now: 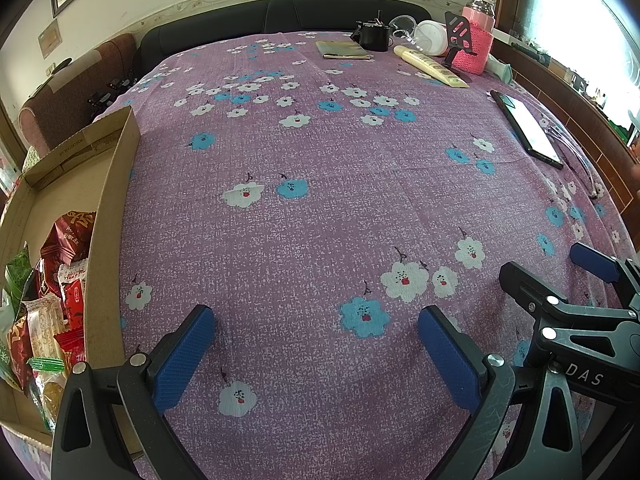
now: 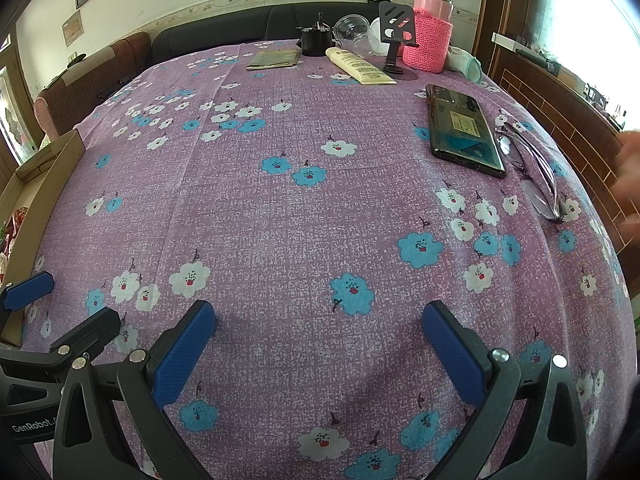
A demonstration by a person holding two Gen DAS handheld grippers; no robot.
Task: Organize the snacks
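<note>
Matt woven tablecloth (image 1: 320, 220), brown cardboard box (image 1: 116, 200).

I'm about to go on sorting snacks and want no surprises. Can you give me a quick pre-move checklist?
1. Left claw open, holding nothing: ok.
2. Right claw open, holding nothing: ok.
3. Snacks inside the box: ok.
4. Loose snacks left on the cloth: none seen, ok.
5. Phone and glasses clear of both claws: ok.
6. Room left in the box: cannot tell.
</note>
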